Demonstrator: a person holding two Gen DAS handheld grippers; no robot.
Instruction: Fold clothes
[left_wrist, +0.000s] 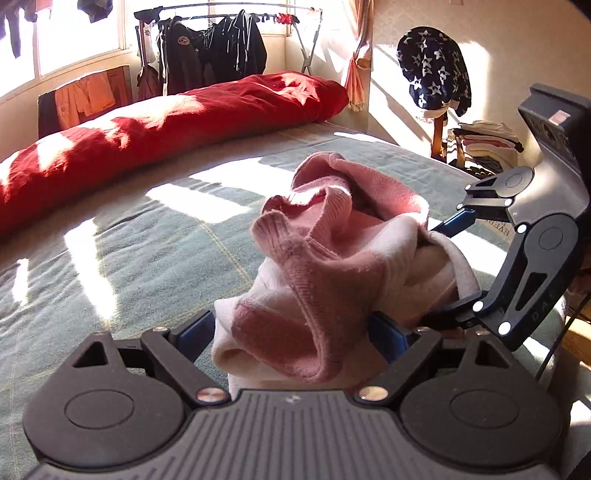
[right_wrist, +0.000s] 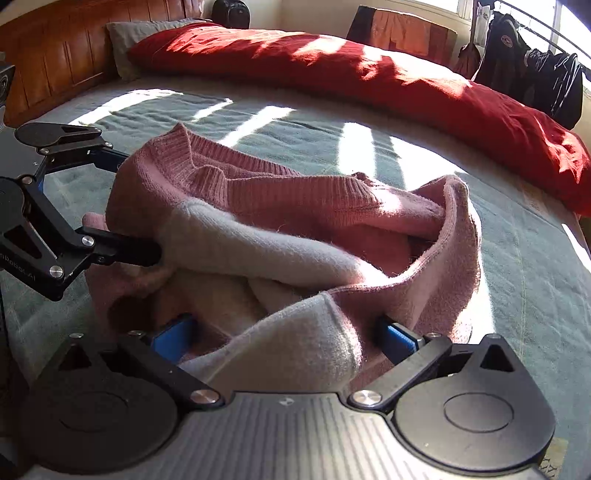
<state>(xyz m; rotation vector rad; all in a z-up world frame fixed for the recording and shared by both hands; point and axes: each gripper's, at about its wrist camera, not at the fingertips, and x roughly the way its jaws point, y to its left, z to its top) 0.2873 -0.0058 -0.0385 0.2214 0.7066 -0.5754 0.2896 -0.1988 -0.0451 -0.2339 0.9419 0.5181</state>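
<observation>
Both tongs, left (left_wrist: 295, 332) and right (right_wrist: 284, 332), spread wide around bunched pink sweater (right_wrist: 280, 206) on bed (right_wrist: 517, 258), likely snagging loose knit or slipping, spoiling fold.

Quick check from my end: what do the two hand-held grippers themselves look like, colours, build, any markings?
Both match: the left hand-held gripper and right hand-held gripper have grey ribbed bodies, black jointed linkage arms with silver rivets and round pivot discs, and blue fingers. Pale lettering runs along the linkage arms, too partial to read. No sleeves show.
</observation>
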